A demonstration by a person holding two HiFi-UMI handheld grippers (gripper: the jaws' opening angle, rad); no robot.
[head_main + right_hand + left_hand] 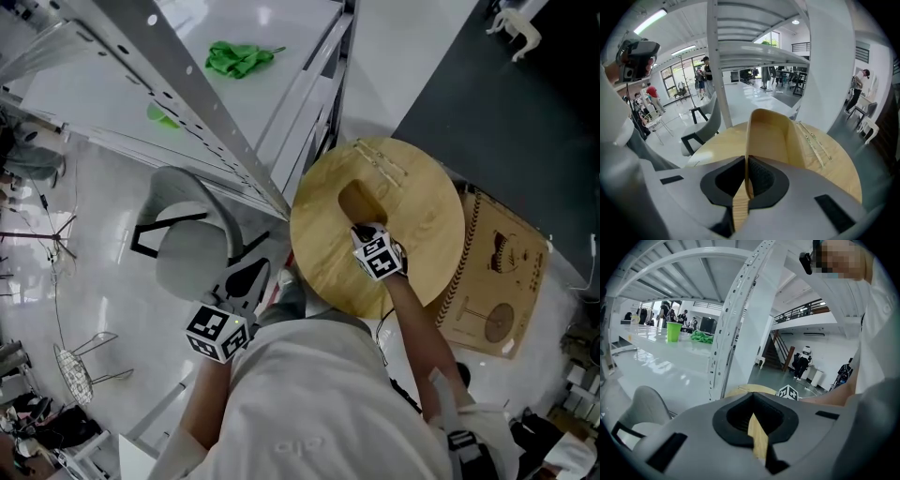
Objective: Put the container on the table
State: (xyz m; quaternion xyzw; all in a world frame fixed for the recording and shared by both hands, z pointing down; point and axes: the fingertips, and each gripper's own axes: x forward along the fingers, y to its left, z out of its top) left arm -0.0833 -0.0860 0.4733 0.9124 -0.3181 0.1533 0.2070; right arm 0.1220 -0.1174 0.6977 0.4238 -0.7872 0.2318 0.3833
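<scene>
Container: a round wooden dish [427, 220] with an oval hollow, centre-right of the head view, held in the air over the floor and off the table's corner.
Right gripper: the right gripper [746, 180] is clamped on the thin upright wall of the oval hollow, with wood running between the jaws.
Left gripper: the left gripper [757, 430] is closed on a thin wooden edge (most likely the dish's rim at its lower left, though the head view does not show the contact plainly).
Table: the white table [103, 89] fills the upper left of the head view, beyond a slanting metal frame, with a green cloth [239, 58] and a green cup [673, 331] on it.
Nearby: a grey chair [192, 253] sits at left of centre, between the person and the table.
Done so far: the dish appears lifted and held by both grippers.
Left to do: carry it up and left over the tabletop, set it flat on a bare patch, and release both grips.
</scene>
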